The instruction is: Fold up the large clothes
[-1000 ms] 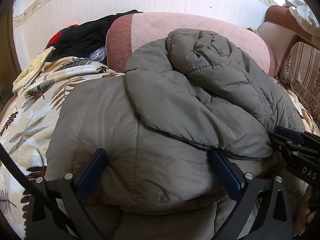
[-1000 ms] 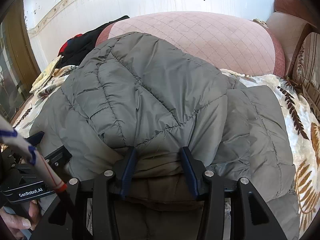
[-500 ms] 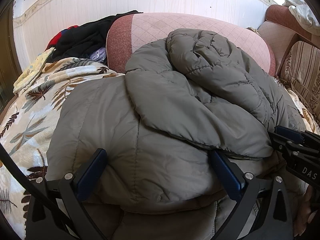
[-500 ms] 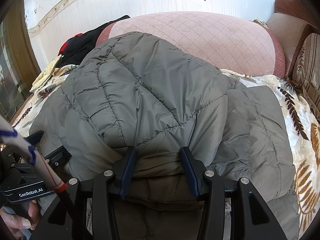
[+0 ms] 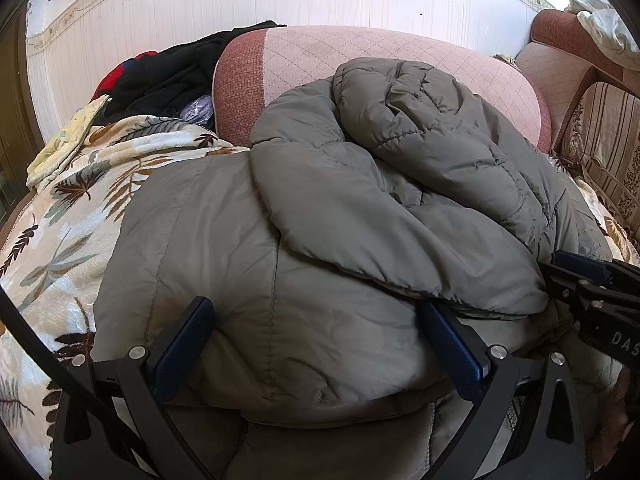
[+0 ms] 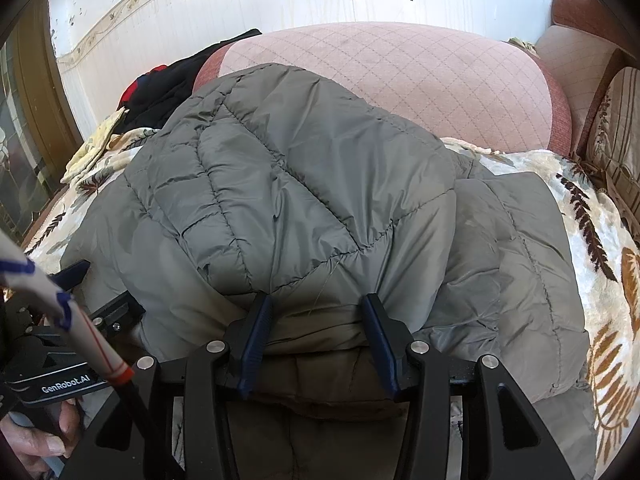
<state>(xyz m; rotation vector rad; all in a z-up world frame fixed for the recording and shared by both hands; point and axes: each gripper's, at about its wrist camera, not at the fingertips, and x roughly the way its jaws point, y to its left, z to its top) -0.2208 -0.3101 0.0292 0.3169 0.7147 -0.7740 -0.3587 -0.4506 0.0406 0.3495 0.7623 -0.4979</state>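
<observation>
A large grey-olive quilted puffer jacket (image 5: pixel 340 240) lies bunched on a sofa, its upper part folded over its lower part; it also fills the right wrist view (image 6: pixel 304 200). My left gripper (image 5: pixel 316 324) is open wide, its blue pads either side of the jacket's near folded edge. My right gripper (image 6: pixel 316 316) is partly closed, its jaws pressing into a thick fold of the jacket's near edge. The right gripper also shows at the right edge of the left wrist view (image 5: pixel 592 292), and the left gripper at the left of the right wrist view (image 6: pixel 68 312).
The jacket rests on a leaf-print blanket (image 5: pixel 60 220) over the sofa seat. A pink quilted backrest (image 6: pixel 420 76) stands behind. Dark clothes (image 5: pixel 168 76) are piled at the back left. A striped cushion (image 5: pixel 604 140) lies at the right. A white wall is behind.
</observation>
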